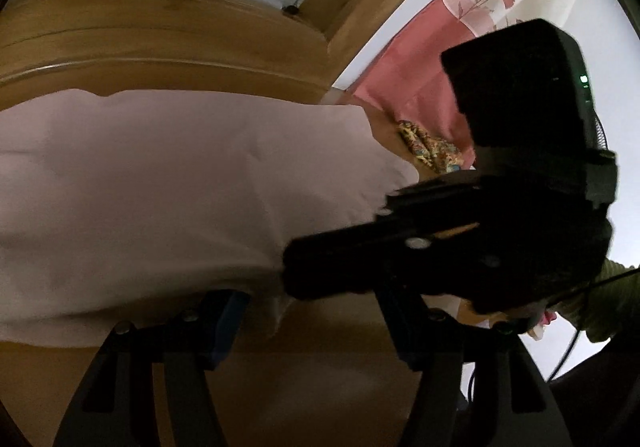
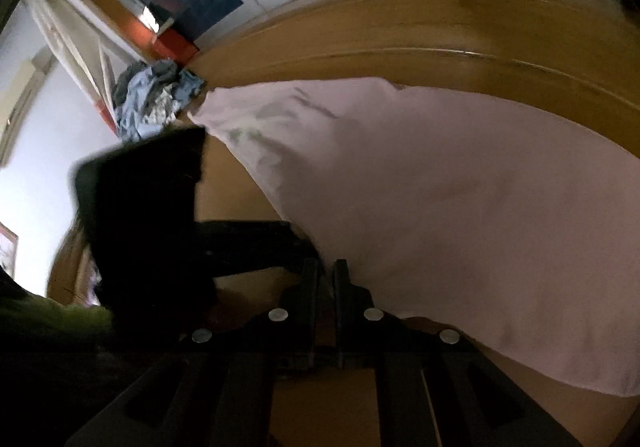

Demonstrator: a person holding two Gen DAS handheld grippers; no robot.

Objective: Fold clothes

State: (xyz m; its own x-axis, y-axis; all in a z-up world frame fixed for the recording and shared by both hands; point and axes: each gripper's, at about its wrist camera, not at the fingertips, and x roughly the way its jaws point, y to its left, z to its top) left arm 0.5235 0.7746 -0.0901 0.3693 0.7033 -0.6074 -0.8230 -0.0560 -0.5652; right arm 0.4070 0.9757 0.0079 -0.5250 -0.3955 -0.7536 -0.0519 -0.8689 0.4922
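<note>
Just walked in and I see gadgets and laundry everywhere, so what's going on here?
A person is folding a pale pink garment on a wooden table with two handheld grippers. The right gripper is shut on the garment's near edge. The left gripper is open, its fingers straddling the cloth's edge beside it. A heap of blue and grey clothes waits at the table's far corner.
</note>
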